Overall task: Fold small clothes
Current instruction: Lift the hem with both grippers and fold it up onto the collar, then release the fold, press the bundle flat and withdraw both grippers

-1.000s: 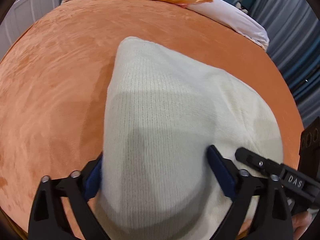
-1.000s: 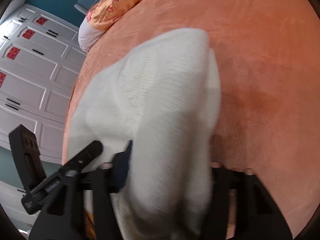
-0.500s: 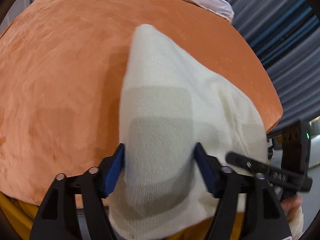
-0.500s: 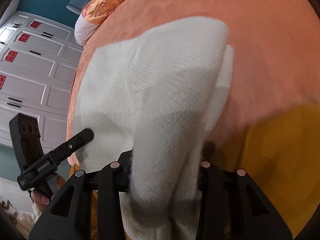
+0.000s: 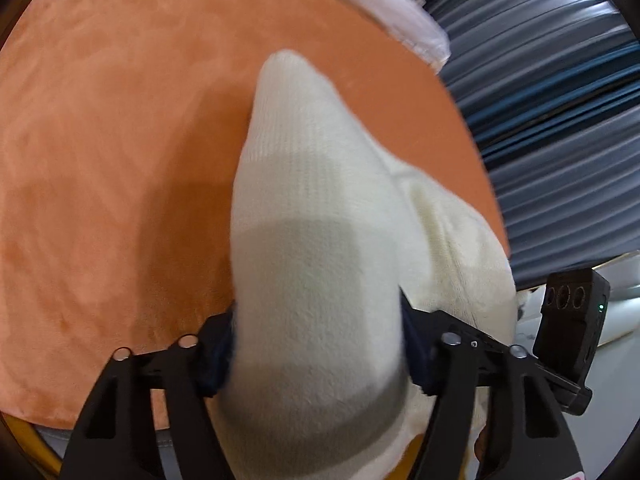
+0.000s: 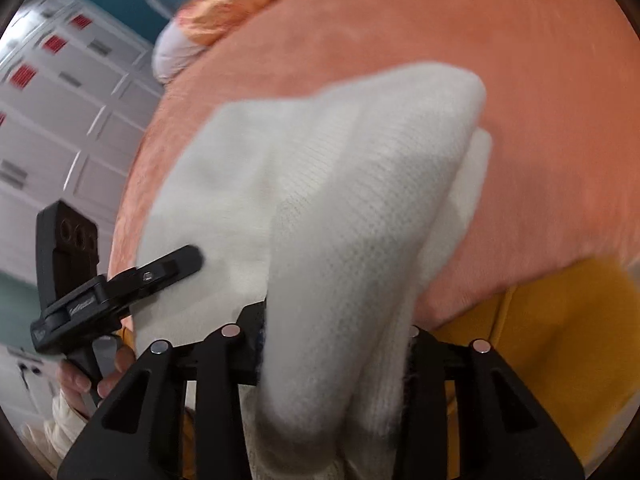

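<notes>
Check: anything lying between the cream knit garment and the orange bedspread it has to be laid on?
Nothing visible. The cream knit garment hangs from both claws, left and right, and the orange velvet bedspread around it looks bare. The satin pillow sits far off at the head.

Matte black left gripper (image 5: 320, 344) and right gripper (image 6: 336, 344): triangular cut-outs, silver rivets, blue pads; cream sleeve (image 6: 60, 424).
</notes>
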{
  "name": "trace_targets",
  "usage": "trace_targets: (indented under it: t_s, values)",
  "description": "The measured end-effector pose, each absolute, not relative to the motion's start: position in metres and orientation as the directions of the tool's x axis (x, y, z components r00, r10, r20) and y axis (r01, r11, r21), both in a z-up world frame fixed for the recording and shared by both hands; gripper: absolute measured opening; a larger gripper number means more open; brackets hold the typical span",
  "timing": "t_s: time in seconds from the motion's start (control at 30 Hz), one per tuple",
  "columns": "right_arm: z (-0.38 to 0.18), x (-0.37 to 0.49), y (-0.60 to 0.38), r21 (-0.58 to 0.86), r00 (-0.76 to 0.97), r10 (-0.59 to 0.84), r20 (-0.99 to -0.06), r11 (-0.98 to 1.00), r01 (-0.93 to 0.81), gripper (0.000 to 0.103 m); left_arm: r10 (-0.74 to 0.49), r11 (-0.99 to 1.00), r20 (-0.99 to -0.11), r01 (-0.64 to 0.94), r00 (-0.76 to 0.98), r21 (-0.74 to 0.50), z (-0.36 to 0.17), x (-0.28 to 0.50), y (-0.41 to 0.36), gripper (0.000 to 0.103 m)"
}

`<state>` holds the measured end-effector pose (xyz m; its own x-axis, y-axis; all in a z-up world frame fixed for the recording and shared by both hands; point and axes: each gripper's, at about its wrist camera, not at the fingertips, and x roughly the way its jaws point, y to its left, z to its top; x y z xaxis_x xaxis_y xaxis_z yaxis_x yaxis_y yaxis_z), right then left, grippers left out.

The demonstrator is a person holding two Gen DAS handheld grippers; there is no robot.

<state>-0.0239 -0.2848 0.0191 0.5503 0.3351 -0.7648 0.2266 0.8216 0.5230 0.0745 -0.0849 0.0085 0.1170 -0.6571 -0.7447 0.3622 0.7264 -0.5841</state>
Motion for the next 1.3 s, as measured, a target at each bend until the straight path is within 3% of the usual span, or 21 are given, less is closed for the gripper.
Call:
trace_targets:
  t_s: [0.17,0.37,0.43,0.5,0.6,0.67,0.8,0.9,1.07,1.17,1.3]
  values:
    - [0.089,0.010,-0.252,0.483,0.642,0.325,-0.694,0.872,0.082,0.035,-0.684,0.715,-0.679,0.433,0.268,-0.549,0.074,0.087,-0.058,0.058]
    - [0.120,0.096,-0.209,0.520,0.697,0.418,-0.583,0.851,-0.076,0.036,-0.644,0.762,-0.620,0.451,0.448,-0.465,0.127,0.139,-0.002,0.059]
    - [0.098,0.133,-0.200,0.547,0.689,0.437,-0.579,0.834,-0.069,0.041,-0.591,0.805,-0.642,0.412,0.489,-0.427,0.113,0.173,0.018,0.063]
    - [0.056,0.173,-0.193,0.529,0.652,0.395,-0.647,0.848,0.011,0.047,-0.526,0.850,-0.678,0.356,0.513,-0.390,0.089,0.196,0.034,0.062]
    - [0.019,0.187,-0.192,0.461,0.601,0.285,-0.747,0.873,0.159,0.036,-0.444,0.896,-0.734,0.276,0.514,-0.348,0.051,0.209,0.064,0.061]
    - [0.025,0.173,-0.189,0.456,0.634,0.273,-0.724,0.879,0.142,0.034,-0.447,0.894,-0.728,0.264,0.520,-0.360,0.048,0.195,0.078,0.061]
    - [0.052,0.163,-0.163,0.369,0.645,0.252,-0.721,0.928,0.050,0.017,-0.415,0.910,-0.740,0.263,0.529,-0.322,0.055,0.179,0.076,0.061]
    - [0.046,0.168,-0.146,0.318,0.610,0.253,-0.751,0.948,-0.002,0.015,-0.407,0.912,-0.743,0.284,0.531,-0.296,0.054,0.166,0.071,0.061]
    - [-0.009,0.176,-0.146,0.227,0.480,0.178,-0.859,0.973,0.046,0.006,-0.255,0.958,-0.834,0.246,0.489,-0.148,0.013,0.175,0.059,0.060]
    - [-0.028,0.171,-0.148,0.268,0.472,0.205,-0.857,0.961,0.070,0.006,-0.240,0.964,-0.864,0.214,0.442,-0.159,-0.014,0.176,0.064,0.061]
    - [-0.012,0.166,-0.147,0.260,0.516,0.186,-0.836,0.963,0.075,0.008,-0.214,0.972,-0.859,0.187,0.466,-0.141,-0.016,0.165,0.064,0.062]
